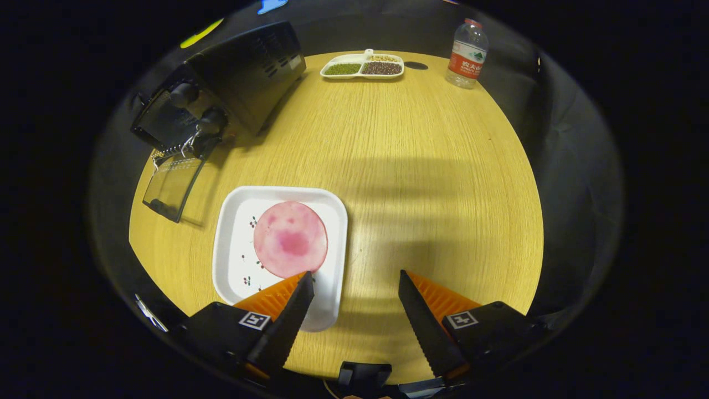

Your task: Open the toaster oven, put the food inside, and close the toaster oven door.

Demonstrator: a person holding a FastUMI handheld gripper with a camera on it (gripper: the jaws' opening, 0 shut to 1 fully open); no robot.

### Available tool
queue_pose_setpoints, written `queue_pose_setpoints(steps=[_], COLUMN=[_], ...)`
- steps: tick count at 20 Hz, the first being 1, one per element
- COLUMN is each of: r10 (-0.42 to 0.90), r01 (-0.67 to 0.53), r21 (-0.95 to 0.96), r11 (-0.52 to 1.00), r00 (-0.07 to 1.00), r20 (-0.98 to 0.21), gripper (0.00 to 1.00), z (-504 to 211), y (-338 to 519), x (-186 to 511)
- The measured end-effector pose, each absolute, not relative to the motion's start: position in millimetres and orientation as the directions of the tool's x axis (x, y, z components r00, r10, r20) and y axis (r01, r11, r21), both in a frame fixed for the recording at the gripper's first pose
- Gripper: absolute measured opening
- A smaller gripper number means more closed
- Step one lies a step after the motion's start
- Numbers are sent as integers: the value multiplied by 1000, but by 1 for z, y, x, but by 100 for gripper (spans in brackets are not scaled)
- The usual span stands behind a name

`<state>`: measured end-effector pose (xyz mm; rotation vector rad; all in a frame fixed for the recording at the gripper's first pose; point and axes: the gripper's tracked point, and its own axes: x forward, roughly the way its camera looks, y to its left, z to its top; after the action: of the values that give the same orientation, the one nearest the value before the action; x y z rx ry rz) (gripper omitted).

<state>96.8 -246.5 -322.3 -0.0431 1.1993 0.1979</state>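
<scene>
A round pink slice of food (291,239) lies on a white square plate (235,238) on the wooden table, just ahead of my left finger. My gripper (354,278) hovers above the table with its fingers wide apart and nothing between them. The left finger overlaps the plate's near edge in the view. Far beyond the plate, at the table's far left, stands a black toaster oven (243,72). Its glass door (173,185) is folded down flat toward the plate.
At the far side of the table lies a white divided dish (363,66) with green and dark beans. A water bottle (467,54) with a red label stands to its right. Bare wood (421,183) spreads between the plate and those things.
</scene>
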Motion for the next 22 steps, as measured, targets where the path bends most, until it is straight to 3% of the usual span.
queue_pose_setpoints(steps=[4,7,11,13,15,17,22], r10=[94,89,138,132,143,172,241], r01=[-187,-174,-155,-134,-128,-133,-120], r21=[28,32,98,100,113,141,217], r11=[982,984,983,986,985,981,969], r00=[357,331,271,257,260,260,255], r20=[-929,-940,-953,-958,-955,-950,-936], gripper=[89,73,44,18,19,8,4], z=[-321,-323,-324,-324,-319,-319,-327], y=[-248,-244,-226,-227,-227,-229,-226], x=[98,98,93,95,94,93,93])
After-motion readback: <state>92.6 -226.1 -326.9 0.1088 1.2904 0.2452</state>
